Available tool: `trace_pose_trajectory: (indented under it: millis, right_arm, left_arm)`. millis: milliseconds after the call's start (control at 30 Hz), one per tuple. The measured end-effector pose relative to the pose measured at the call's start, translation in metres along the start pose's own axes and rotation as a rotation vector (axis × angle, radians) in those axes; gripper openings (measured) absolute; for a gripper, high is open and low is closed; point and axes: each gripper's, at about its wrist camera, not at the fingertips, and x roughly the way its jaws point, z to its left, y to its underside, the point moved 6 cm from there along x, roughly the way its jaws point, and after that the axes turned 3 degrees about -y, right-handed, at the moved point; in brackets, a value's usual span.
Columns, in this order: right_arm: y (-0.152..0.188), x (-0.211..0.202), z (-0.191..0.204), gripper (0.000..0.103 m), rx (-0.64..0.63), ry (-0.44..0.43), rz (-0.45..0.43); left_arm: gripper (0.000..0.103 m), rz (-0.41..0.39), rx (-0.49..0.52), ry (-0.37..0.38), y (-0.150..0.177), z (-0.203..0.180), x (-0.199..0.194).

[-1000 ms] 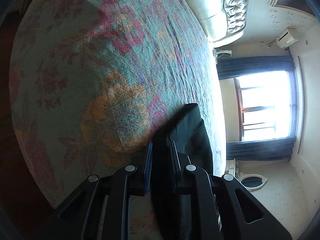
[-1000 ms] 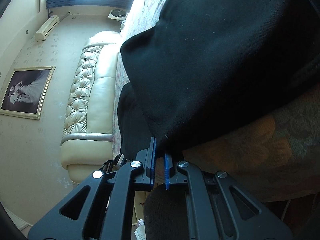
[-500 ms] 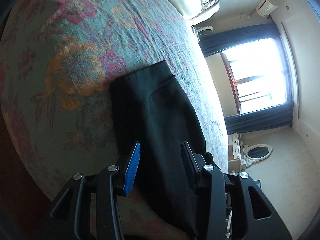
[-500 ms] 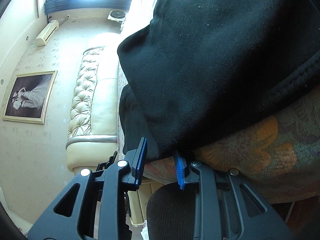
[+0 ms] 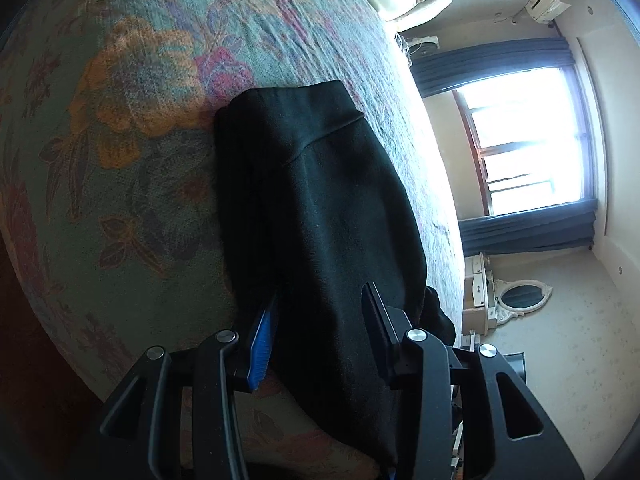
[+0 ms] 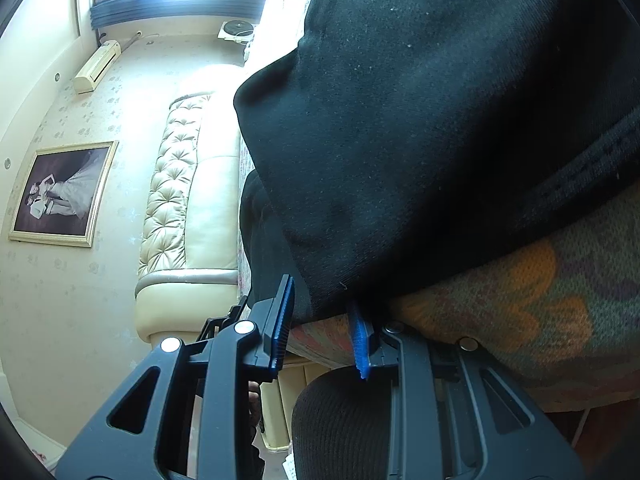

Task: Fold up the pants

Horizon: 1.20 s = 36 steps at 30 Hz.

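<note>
A: Since a second ago we've backed our left gripper (image 5: pixel 316 320) away from the hem it had pinched, and the whole folded bundle of pants (image 5: pixel 316 200) has come into its view. Both sets of jaws were clamped on cloth then; the left has just opened and eased in a little, the right has opened too.

B: Largest first, then. The bed (image 5: pixel 120 160) under its floral cover carries everything. The pants lie on it near the edge closest to us, black, doubled over, with one end trailing over that edge.

A: Our left jaws stand moderately apart, with cloth lying between them, and we see no pad pressing on it. On the right gripper (image 6: pixel 320 320), the jaws are narrowly apart at the bed's edge, gripping nothing; the pants' corner (image 6: pixel 340 284) sits just above them.

B: What could go wrong?

A: We judge the overhanging end the risk. Its weight could drag the fold open, or a finger could snag the cloth and pull the top layer askew as we withdraw.

B: Any containers?

A: None that we can see. There's only the bedside furniture (image 5: pixel 486 292) by the window, its contents hidden from us.
</note>
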Motion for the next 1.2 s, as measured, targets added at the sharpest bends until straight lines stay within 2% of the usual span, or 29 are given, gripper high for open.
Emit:
trace_pose_trajectory:
  millis: [33,67,100,200,300,400,433,467,500,533,567,600,633,667,700,733,833,867,933,1000,1067,1167,1200]
  right_arm:
    - [0.0,0.0,0.001,0.02,-0.018,0.015,0.003]
    - [0.001,0.0,0.001,0.012,-0.038,0.031,0.006]
    - [0.001,0.0,0.003,0.009,-0.054,0.034,0.005]
    - [0.002,-0.003,0.014,0.007,-0.103,0.032,-0.01]
    - [0.003,-0.004,0.02,0.007,-0.129,0.027,-0.005]
    - [0.002,0.0,0.003,0.007,-0.096,0.05,0.005]
    - [0.002,0.0,-0.002,0.006,-0.064,0.027,0.007]
    - [0.002,-0.001,-0.003,0.007,-0.032,0.001,0.017]
    - [0.001,-0.005,-0.001,0.013,-0.025,-0.006,0.024]
    - [-0.001,-0.012,0.004,0.017,-0.044,-0.002,0.014]
    - [-0.004,-0.022,0.01,0.029,-0.075,0.001,-0.008]
    - [-0.008,-0.038,0.017,0.039,-0.109,0.005,-0.047]
    - [-0.013,-0.055,0.022,0.041,-0.135,0.007,-0.093]
    - [-0.019,-0.077,0.025,0.041,-0.147,0.004,-0.15]
    - [-0.027,-0.103,0.026,0.042,-0.148,0.006,-0.221]
    - [-0.036,-0.132,0.025,0.043,-0.144,0.021,-0.3]
    - [-0.067,-0.23,0.014,0.044,-0.122,0.12,-0.55]
    - [-0.082,-0.26,0.008,0.049,-0.121,0.17,-0.603]
    - [-0.112,-0.322,-0.008,0.051,-0.062,0.264,-0.707]
    - [-0.148,-0.365,-0.022,0.057,-0.027,0.276,-0.708]
    - [-0.177,-0.401,-0.034,0.057,-0.012,0.39,-0.724]
    - [-0.219,-0.416,-0.054,0.058,-0.037,0.476,-0.605]
    - [-0.231,-0.415,-0.062,0.058,-0.031,0.472,-0.56]
  left_arm:
    - [0.019,-0.011,-0.011,-0.003,0.005,0.007,-0.002]
    - [0.011,-0.02,-0.014,-0.004,0.004,0.009,-0.002]
    - [0.008,-0.03,-0.017,0.005,0.003,0.01,-0.002]
    - [0.006,-0.07,-0.003,0.033,0.004,0.007,-0.012]
    - [0.006,-0.098,0.01,0.025,0.005,0.006,-0.023]
    - [0.007,-0.081,0.032,-0.018,0.007,0.018,-0.018]
    - [0.01,-0.062,0.028,-0.029,0.01,0.027,-0.013]
    - [0.01,-0.052,0.022,-0.015,0.01,0.031,-0.009]
    - [0.01,-0.053,0.018,0.001,0.01,0.033,-0.01]
    - [0.012,-0.054,0.021,0.015,0.01,0.032,-0.013]
    - [0.016,-0.06,0.03,0.025,0.01,0.03,-0.018]
    - [0.026,-0.067,0.043,0.032,0.008,0.025,-0.023]
    - [0.038,-0.08,0.056,0.041,0.008,0.024,-0.03]
    - [0.045,-0.098,0.069,0.049,0.007,0.021,-0.037]
    - [0.064,-0.122,0.084,0.036,0.006,0.02,-0.045]
    - [0.07,-0.148,0.104,0.018,0.006,0.018,-0.052]
    - [0.07,-0.171,0.178,-0.022,0.006,0.012,-0.063]
    - [0.07,-0.168,0.198,-0.029,0.007,0.009,-0.064]
    - [0.074,-0.161,0.228,-0.025,0.01,-0.002,-0.064]
    - [0.079,-0.139,0.274,-0.012,0.016,-0.02,-0.057]
    - [0.081,-0.113,0.349,-0.011,0.026,-0.043,-0.044]
    - [0.083,-0.045,0.44,-0.022,0.047,-0.073,-0.016]
    - [0.083,-0.016,0.451,-0.022,0.055,-0.081,-0.007]
